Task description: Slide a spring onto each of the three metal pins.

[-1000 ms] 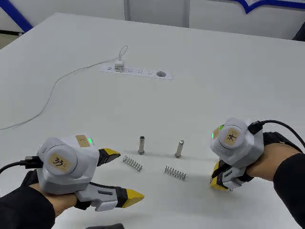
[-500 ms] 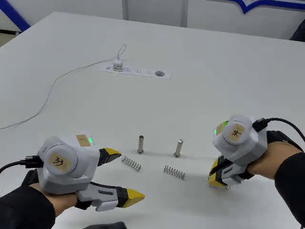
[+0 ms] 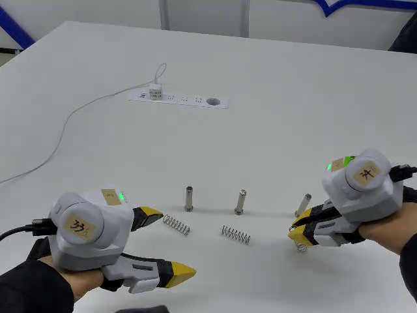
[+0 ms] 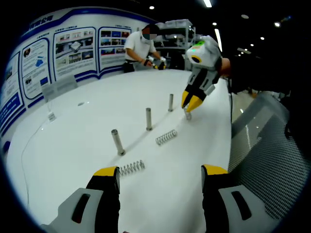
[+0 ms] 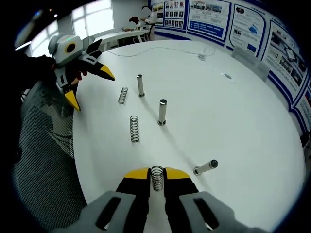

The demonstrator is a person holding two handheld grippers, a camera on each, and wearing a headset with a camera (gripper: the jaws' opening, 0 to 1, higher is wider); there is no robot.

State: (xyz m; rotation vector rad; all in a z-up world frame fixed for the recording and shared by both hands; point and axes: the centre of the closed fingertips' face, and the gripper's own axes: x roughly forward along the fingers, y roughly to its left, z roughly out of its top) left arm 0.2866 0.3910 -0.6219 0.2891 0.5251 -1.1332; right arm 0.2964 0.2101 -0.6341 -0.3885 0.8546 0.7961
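Holding: the right gripper is clenched on a spring, tips low over the bench.
Left gripper: released, jaws wide apart, low over the near side of the bench.
Pins: the left pin, middle pin and right pin stand in a row; the right pin is just beside the held spring.
Loose springs: the left spring and right spring lie flat on the bench, near the left and middle pins but apart from them.
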